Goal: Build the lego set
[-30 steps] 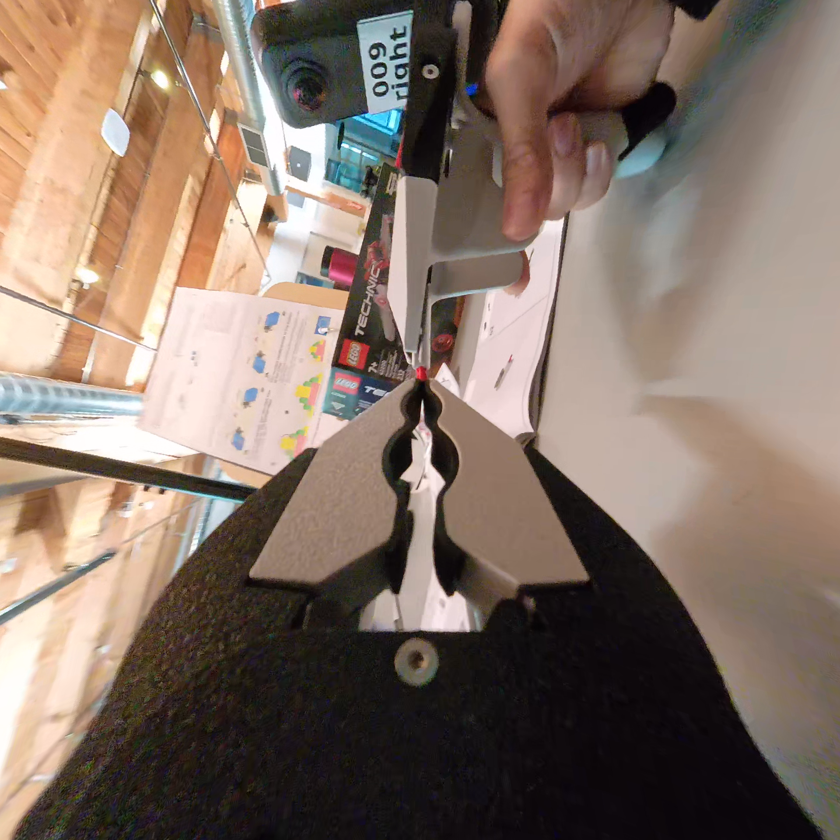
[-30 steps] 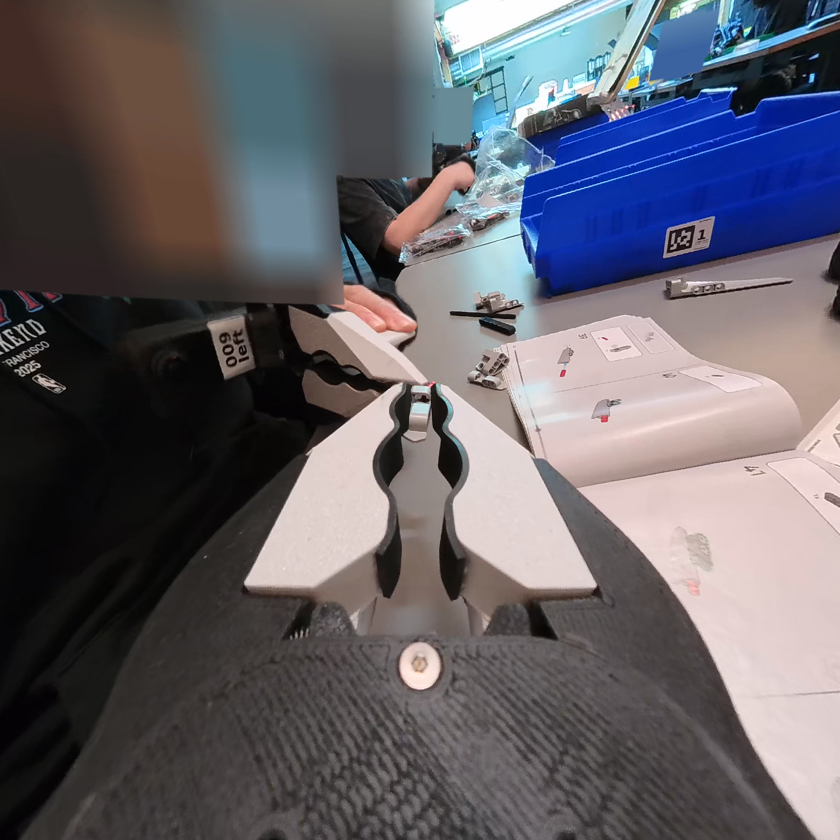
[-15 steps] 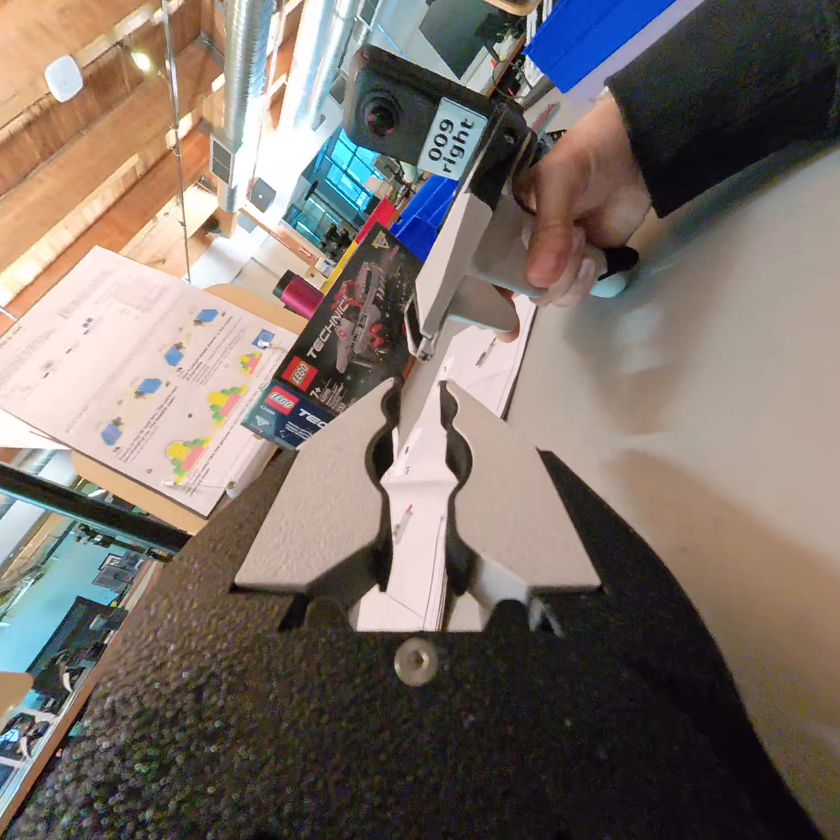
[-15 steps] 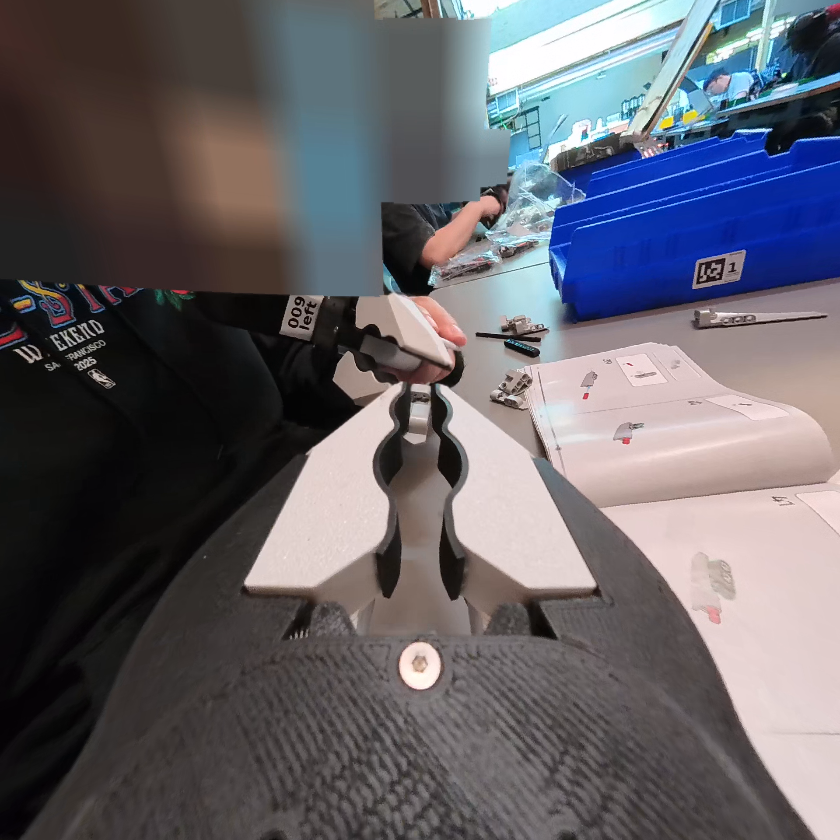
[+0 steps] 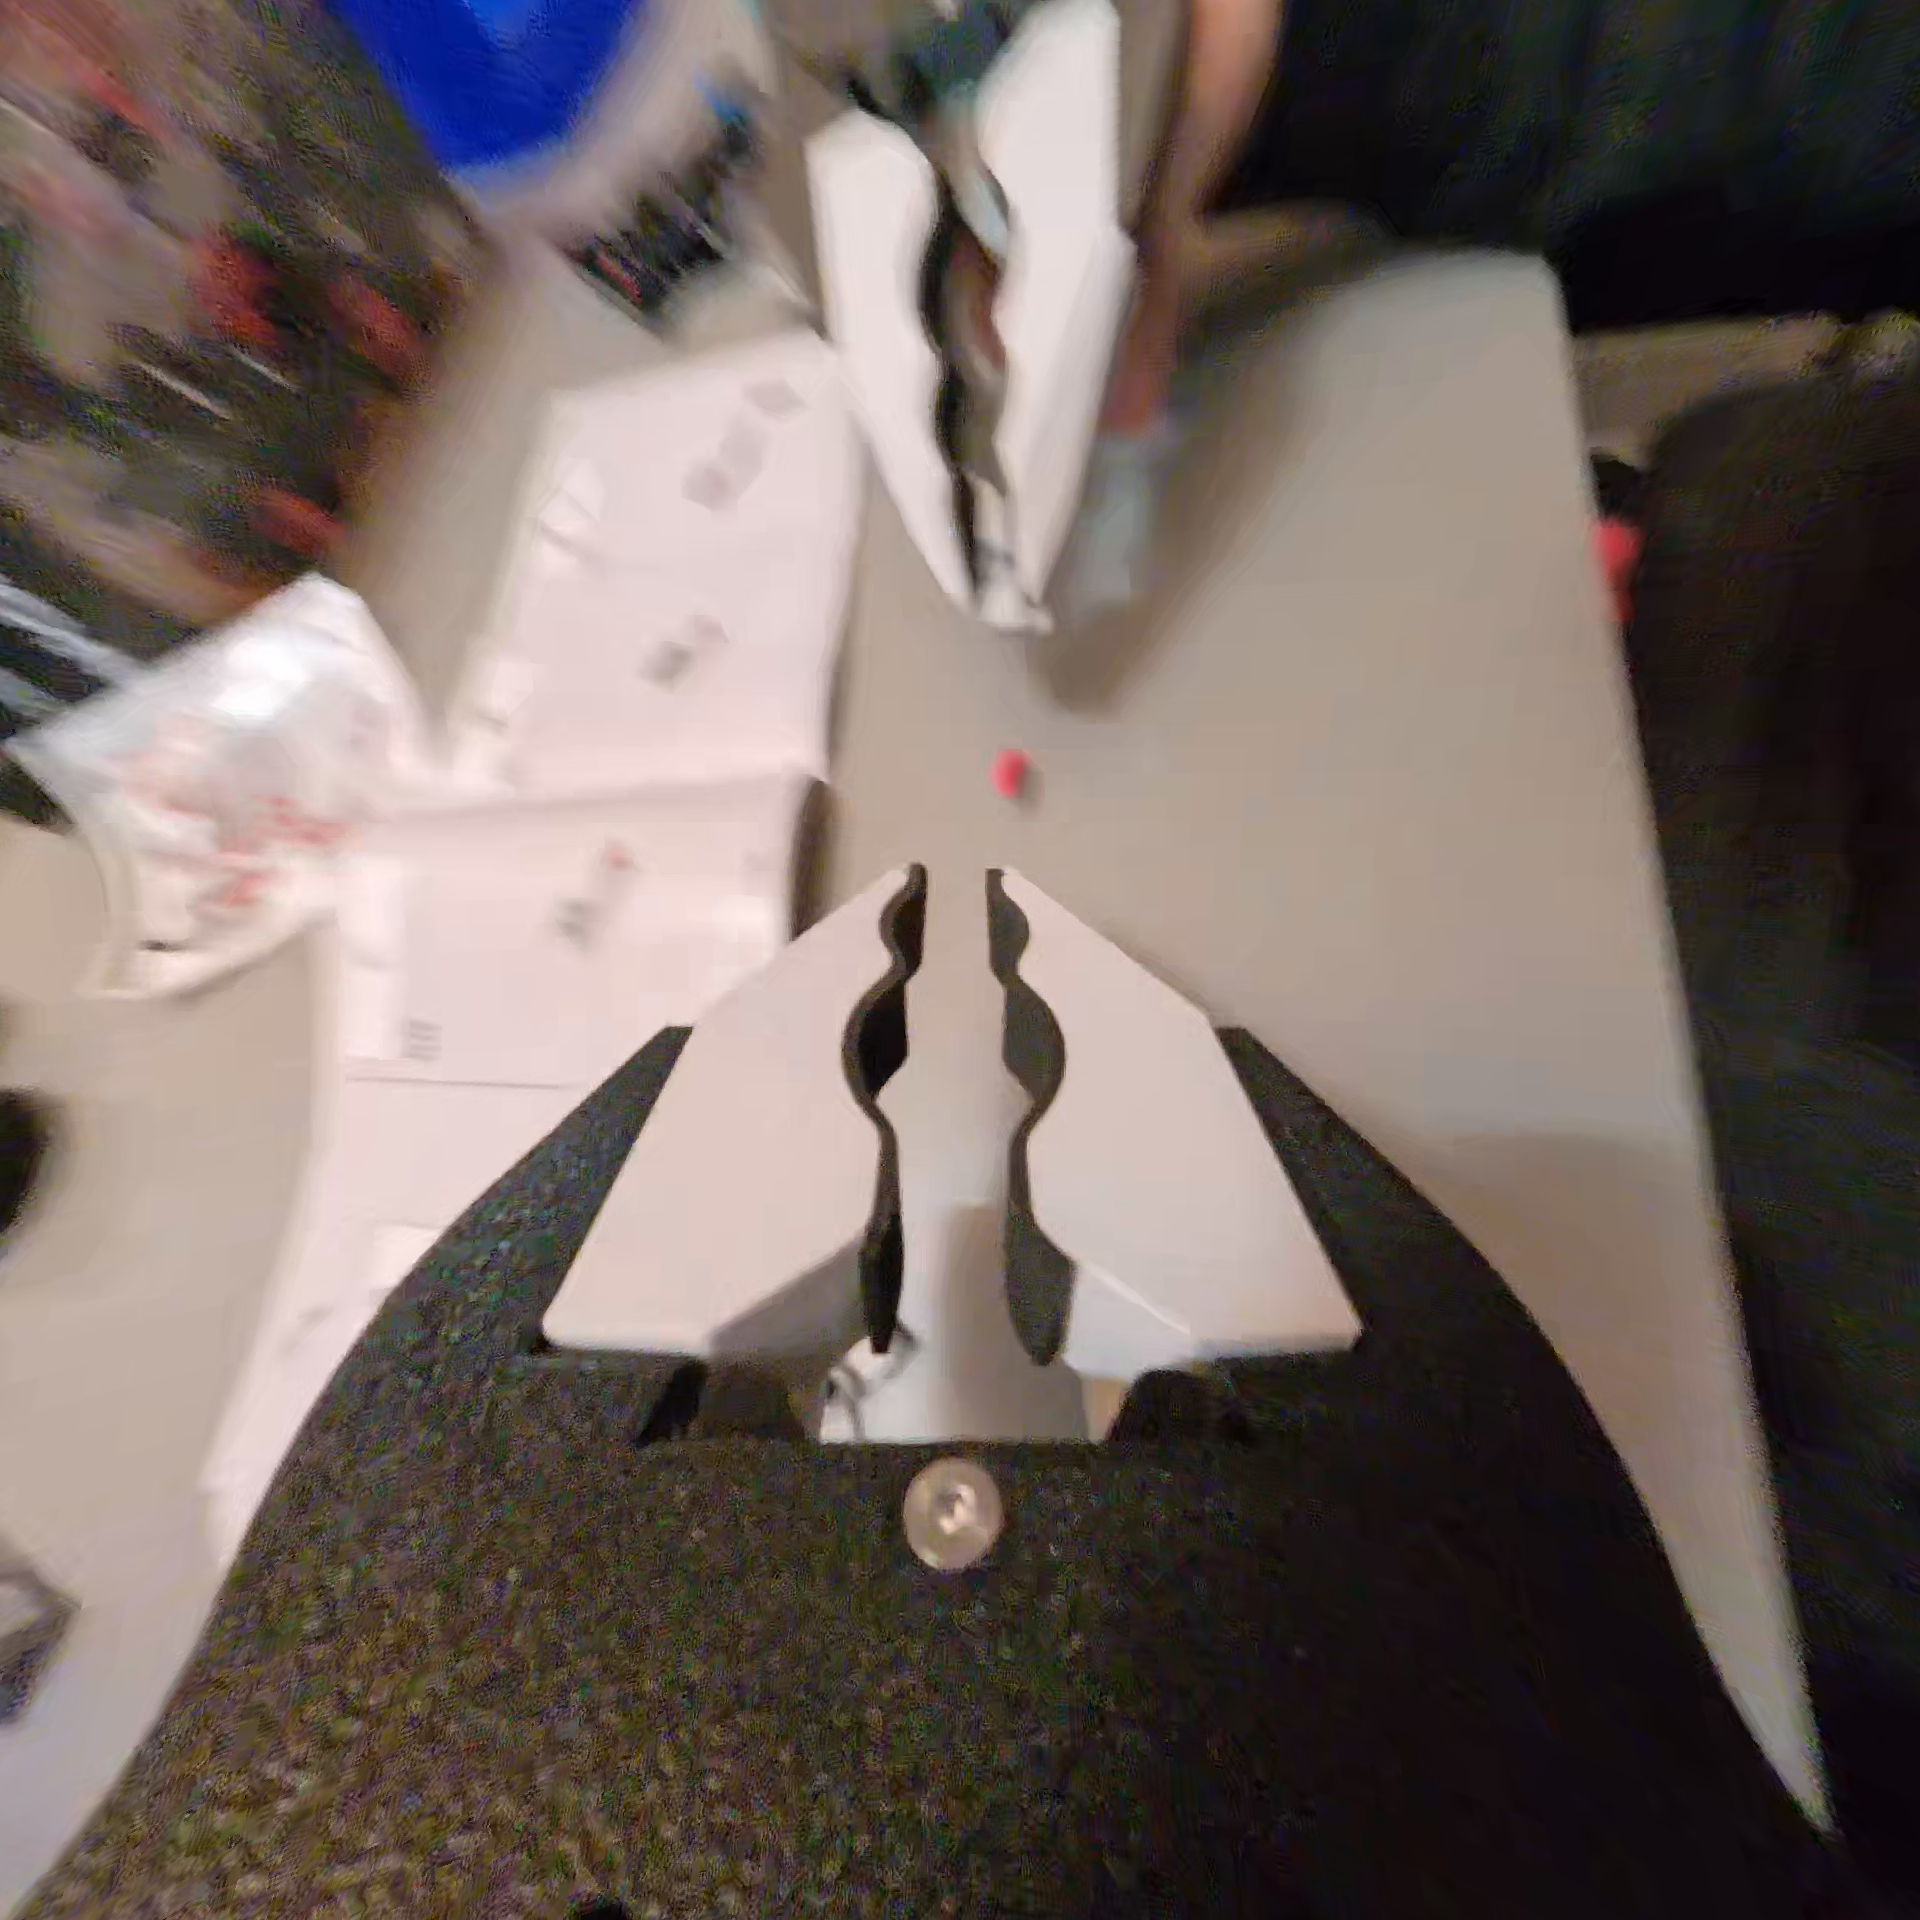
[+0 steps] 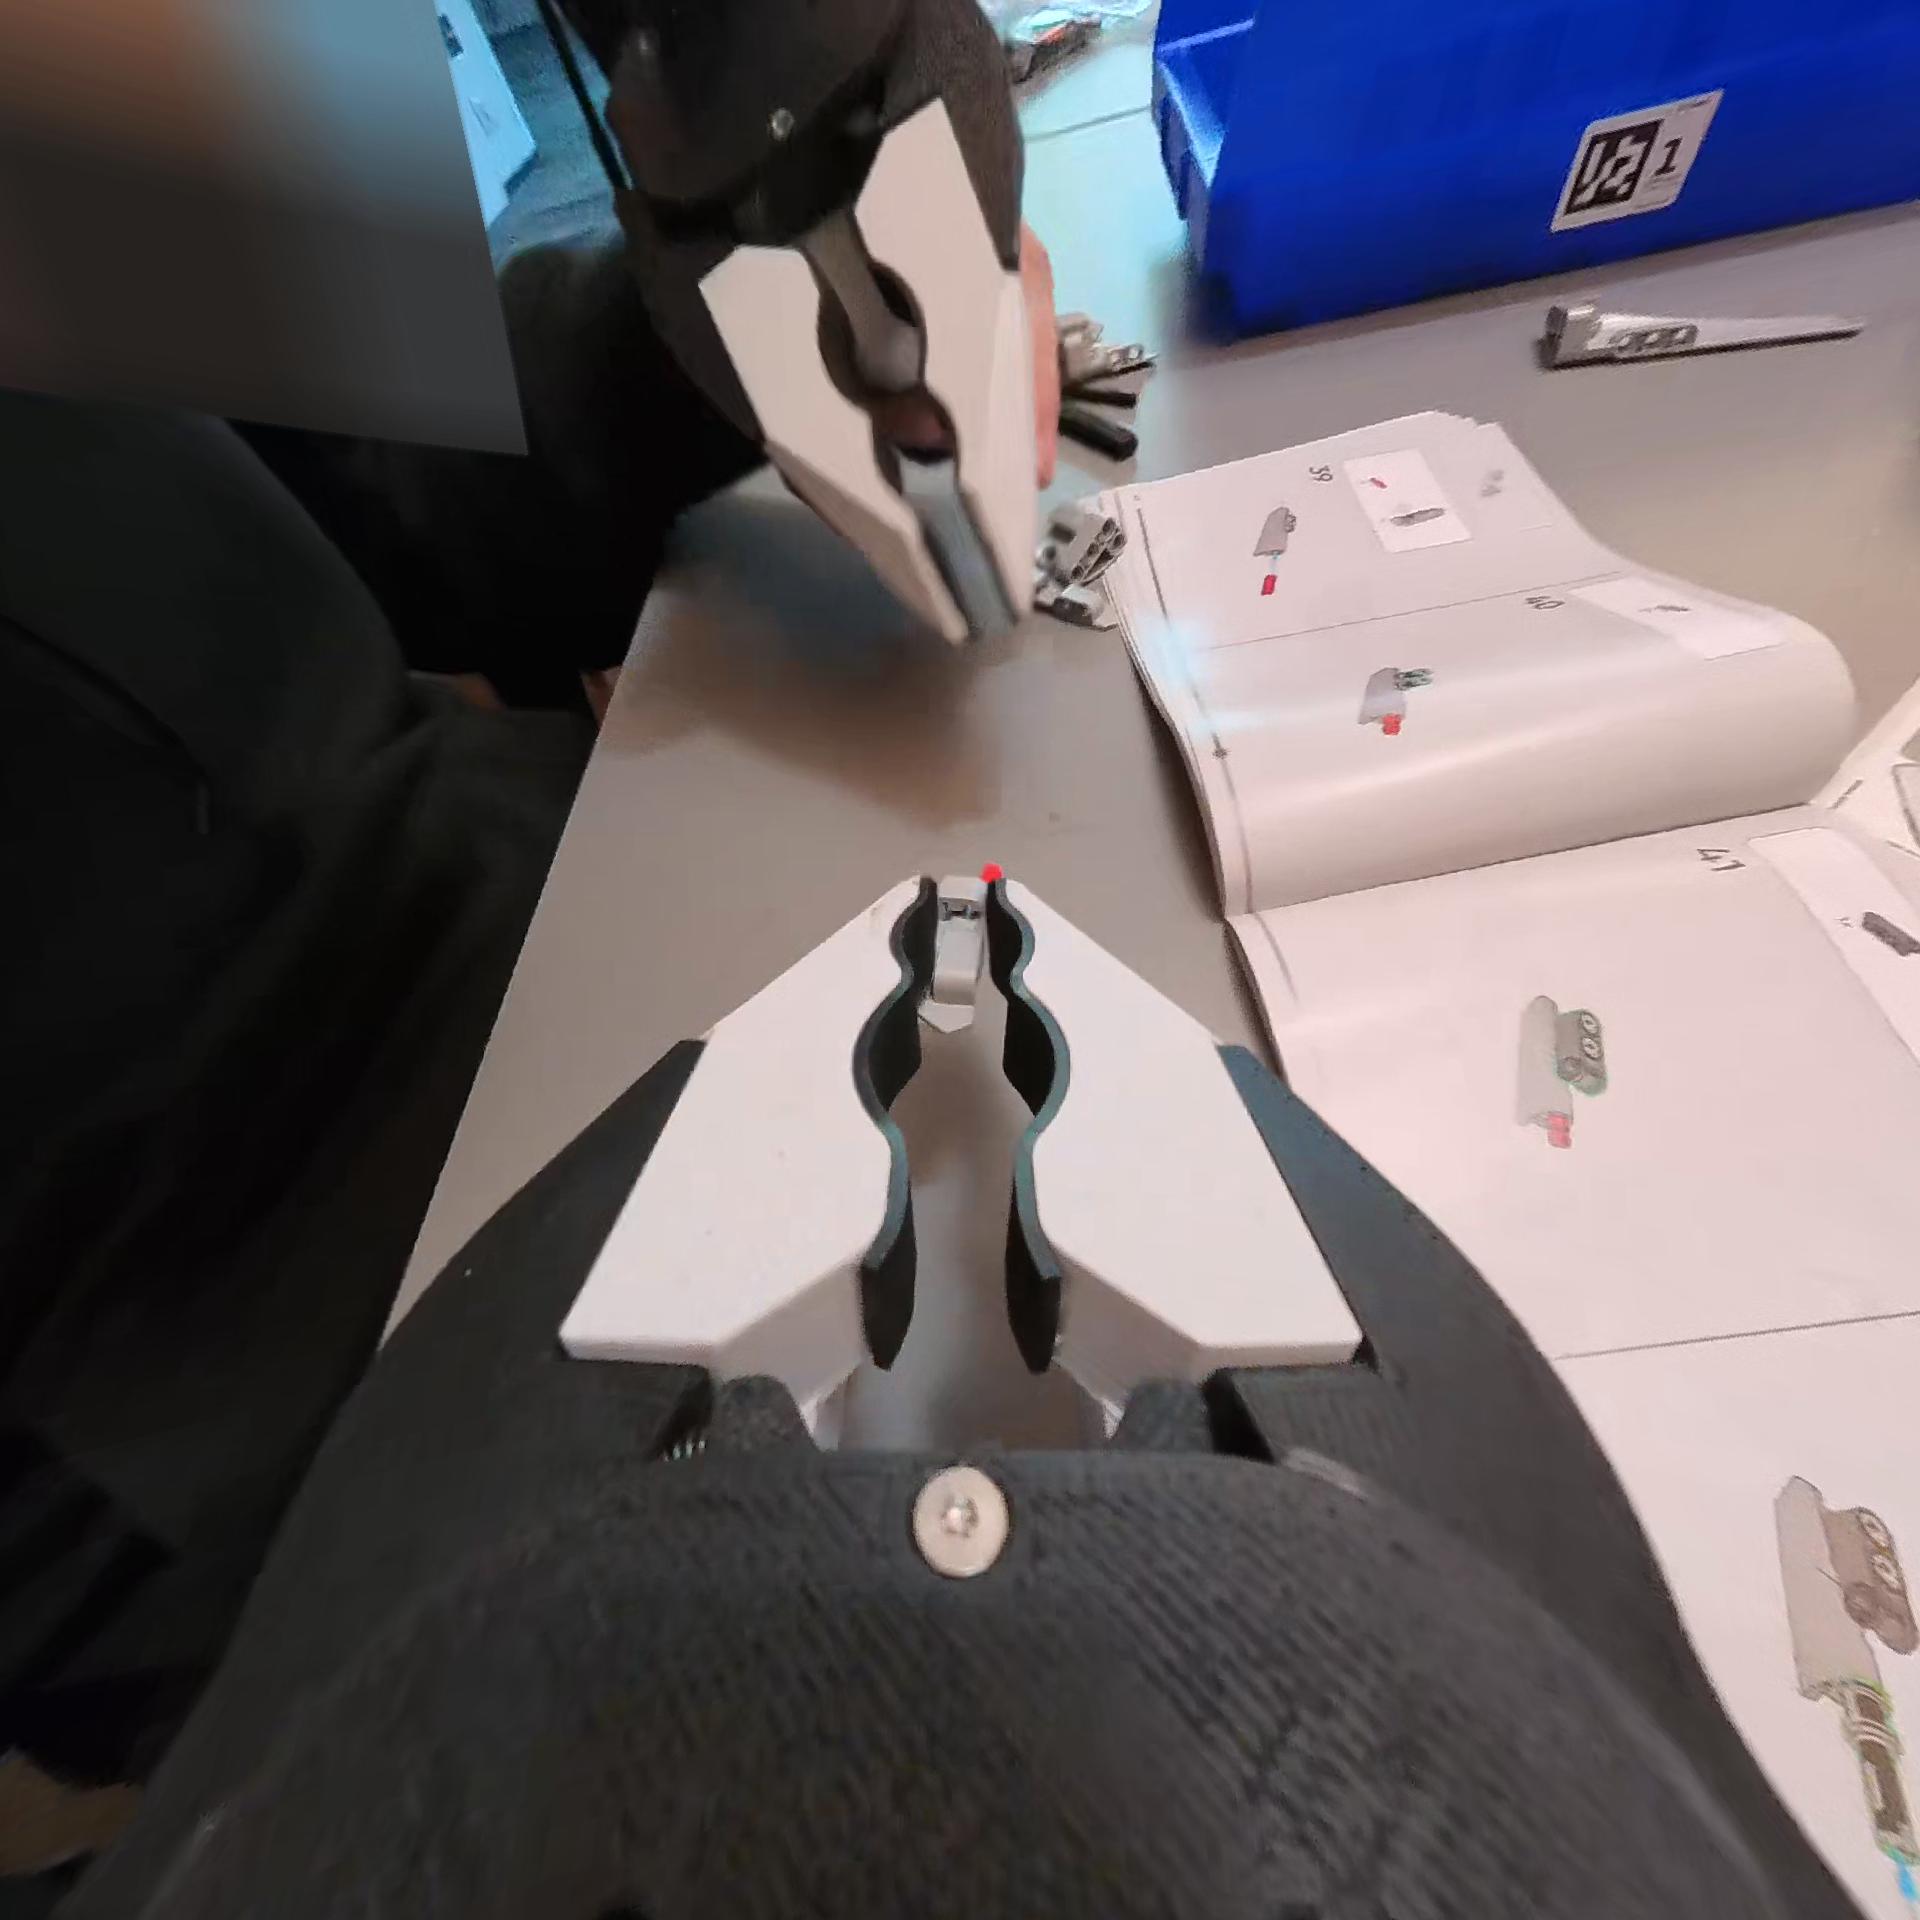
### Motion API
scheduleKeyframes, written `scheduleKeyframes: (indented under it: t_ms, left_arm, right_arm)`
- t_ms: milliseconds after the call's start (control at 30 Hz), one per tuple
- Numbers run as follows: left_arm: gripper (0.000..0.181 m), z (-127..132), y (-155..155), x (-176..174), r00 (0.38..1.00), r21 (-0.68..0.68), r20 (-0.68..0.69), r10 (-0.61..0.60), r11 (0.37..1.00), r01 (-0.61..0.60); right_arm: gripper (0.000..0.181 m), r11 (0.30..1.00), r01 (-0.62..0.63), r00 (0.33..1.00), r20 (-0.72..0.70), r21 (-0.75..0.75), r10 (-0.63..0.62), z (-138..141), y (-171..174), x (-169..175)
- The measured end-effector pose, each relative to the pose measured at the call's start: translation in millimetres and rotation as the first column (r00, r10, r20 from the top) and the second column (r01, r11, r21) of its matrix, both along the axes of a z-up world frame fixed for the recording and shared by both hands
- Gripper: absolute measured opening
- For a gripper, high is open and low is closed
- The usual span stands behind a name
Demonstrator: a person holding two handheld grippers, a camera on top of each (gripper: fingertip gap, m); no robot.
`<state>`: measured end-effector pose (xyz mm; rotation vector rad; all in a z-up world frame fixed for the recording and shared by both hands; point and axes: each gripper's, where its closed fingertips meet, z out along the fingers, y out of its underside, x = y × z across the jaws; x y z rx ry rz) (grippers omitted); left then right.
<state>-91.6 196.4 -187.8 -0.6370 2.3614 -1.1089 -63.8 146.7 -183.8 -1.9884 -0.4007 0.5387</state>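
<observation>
My right gripper [image 6: 956, 883] is shut on a small grey lego piece [image 6: 958, 951], held upright a little above the grey table [image 6: 790, 790]. A small red piece [image 5: 1008, 774] lies on the table between the two grippers. In the right wrist view a red spot [image 6: 992, 871] shows just past my right fingertip. My left gripper [image 5: 951, 878] is open by a narrow gap and empty, pointing down at the table. It also shows in the right wrist view [image 6: 982, 623], facing my right gripper. The right gripper shows blurred in the left wrist view [image 5: 1003, 613].
An open instruction booklet [image 6: 1455, 675] lies to the right. A blue bin [image 6: 1455, 156] stands at the back, with a long grey piece [image 6: 1683, 332] in front. Loose grey and black pieces [image 6: 1081, 561] lie by the booklet. A plastic bag [image 5: 229, 748] lies left. A person's dark clothing lines the table edge. The left gripper's tips are roughly 7 centimetres from the right gripper's.
My left gripper was shut on the red piece at the right gripper's tip. It has opened and swung down toward the table. The right gripper keeps the grey piece and tilts down.
</observation>
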Motion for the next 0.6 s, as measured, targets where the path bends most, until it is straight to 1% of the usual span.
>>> scheduleKeyframes:
  t_ms: [33, 67, 100, 133, 167, 233, 300, 367, 433, 467, 533, 567, 600]
  left_arm:
    - [0.012, -12, -2, -9, 0.995, 0.032, -0.099, -0.014, 0.999, 0.018]
    - [0.015, -20, -1, -5, 0.993, 0.07, -0.115, 0.028, 0.997, -0.02]
    - [0.018, -24, -5, 3, 0.995, 0.08, -0.075, 0.059, 0.995, -0.053]
    - [0.022, -27, -13, 9, 0.997, 0.062, -0.048, 0.057, 0.997, -0.054]
    - [0.02, -29, -20, 15, 0.996, 0.038, -0.042, 0.076, 0.996, -0.074]
    - [0.02, -36, -34, 16, 0.994, 0.022, -0.091, 0.058, 0.998, -0.057]
    - [0.02, -36, -39, 24, 0.99, 0.019, -0.102, 0.093, 0.996, -0.092]
    - [0.021, -31, -56, 24, 0.982, -0.07, -0.167, 0.086, 0.993, -0.098]
    - [0.023, -31, -70, 24, 0.975, -0.104, -0.202, 0.091, 0.988, -0.114]
    - [0.024, -33, -75, 25, 0.974, -0.086, -0.201, 0.105, 0.988, -0.125]
    - [0.023, -39, -74, 32, 0.969, -0.017, -0.177, 0.174, 0.984, -0.18]
    - [0.022, -42, -72, 35, 0.966, 0.018, -0.165, 0.201, 0.979, -0.201]
    - [0.016, -42, -73, 36, 0.965, 0.021, -0.159, 0.208, 0.978, -0.207]
  right_arm:
    - [0.008, 1.0, 0.003, 1.0, 0.009, -0.016, -0.002, -3, -1, 1]
    - [0.008, 0.999, 0.022, 0.999, 0.037, -0.038, -0.021, -8, 0, 4]
    - [0.008, 0.997, 0.034, 0.997, 0.069, -0.07, -0.029, -15, -1, 6]
    - [0.008, 0.994, 0.051, 0.994, 0.1, -0.095, -0.042, -20, -1, 8]
    - [0.008, 0.992, 0.062, 0.992, 0.119, -0.11, -0.048, -24, -1, 10]
    - [0.008, 0.991, 0.053, 0.992, 0.116, -0.12, -0.039, -25, -4, 10]
    - [0.009, 0.99, 0.069, 0.992, 0.112, -0.122, -0.056, -25, -6, 13]
    - [0.009, 0.99, 0.083, 0.991, 0.113, -0.116, -0.07, -22, -10, 17]
    - [0.009, 0.988, 0.113, 0.987, 0.127, -0.109, -0.099, -21, -14, 23]
    - [0.009, 0.986, 0.126, 0.986, 0.124, -0.11, -0.112, -22, -17, 25]
    - [0.009, 0.981, 0.144, 0.985, 0.118, -0.127, -0.129, -26, -21, 27]
    - [0.009, 0.982, 0.142, 0.984, 0.126, -0.126, -0.127, -26, -23, 27]
    - [0.009, 0.983, 0.136, 0.984, 0.129, -0.123, -0.121, -26, -25, 26]
